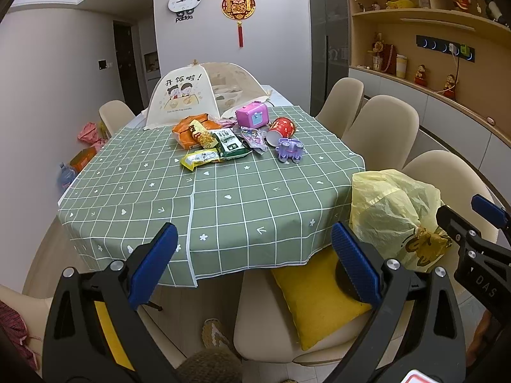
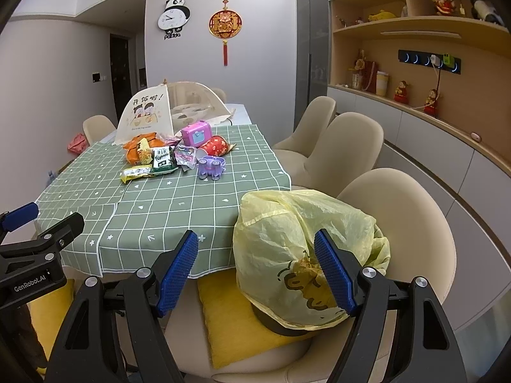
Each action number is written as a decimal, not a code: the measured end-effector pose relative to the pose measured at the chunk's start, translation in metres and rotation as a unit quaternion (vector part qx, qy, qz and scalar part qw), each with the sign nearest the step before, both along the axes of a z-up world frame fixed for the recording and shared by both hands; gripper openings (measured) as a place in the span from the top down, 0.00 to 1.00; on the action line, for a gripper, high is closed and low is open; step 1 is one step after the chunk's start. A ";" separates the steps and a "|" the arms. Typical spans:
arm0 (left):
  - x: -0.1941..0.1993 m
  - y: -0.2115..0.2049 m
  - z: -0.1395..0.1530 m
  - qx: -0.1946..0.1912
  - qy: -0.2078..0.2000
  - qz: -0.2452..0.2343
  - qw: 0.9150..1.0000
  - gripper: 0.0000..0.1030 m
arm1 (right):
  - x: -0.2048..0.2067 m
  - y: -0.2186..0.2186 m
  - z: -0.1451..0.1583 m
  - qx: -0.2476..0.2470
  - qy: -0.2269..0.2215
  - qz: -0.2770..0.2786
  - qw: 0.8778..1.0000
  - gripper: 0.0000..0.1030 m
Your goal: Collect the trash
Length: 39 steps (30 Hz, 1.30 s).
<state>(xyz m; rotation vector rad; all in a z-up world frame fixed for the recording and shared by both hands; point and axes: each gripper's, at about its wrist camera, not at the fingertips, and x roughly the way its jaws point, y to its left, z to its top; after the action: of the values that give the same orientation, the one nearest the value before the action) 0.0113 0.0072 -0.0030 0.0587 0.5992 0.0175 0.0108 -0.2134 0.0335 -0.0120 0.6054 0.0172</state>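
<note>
Both the left gripper [image 1: 254,265] and right gripper [image 2: 255,271] are spread, empty; toys among the far-edge wrappers [image 1: 210,140] risk being binned.

The black-and-white panda-shaped wall clock [image 1: 184,0] reads "panda" beneath its dial. The cream folding mesh food cover [image 1: 182,95] bears "开饭啦!". "GenRobot.AI" is printed on the black left gripper [image 2: 30,282] body, "DAS" on the right gripper [image 1: 485,282] body.
</note>
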 end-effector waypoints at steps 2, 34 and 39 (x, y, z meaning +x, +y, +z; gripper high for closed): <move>0.000 0.000 0.000 0.000 0.000 -0.001 1.000 0.10 | 0.000 0.000 0.000 0.000 0.000 0.001 1.000 0.31; 0.002 0.003 0.000 -0.002 -0.003 0.000 1.000 0.10 | -0.001 0.000 0.004 0.003 -0.008 -0.005 1.000 0.31; 0.002 0.003 0.000 -0.002 -0.004 0.000 1.000 0.10 | -0.001 -0.001 0.003 0.003 -0.007 -0.007 1.000 0.31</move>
<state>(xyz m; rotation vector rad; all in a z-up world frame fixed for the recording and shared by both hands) 0.0129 0.0100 -0.0032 0.0554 0.5921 0.0171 0.0100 -0.2148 0.0369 -0.0015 0.5913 0.0058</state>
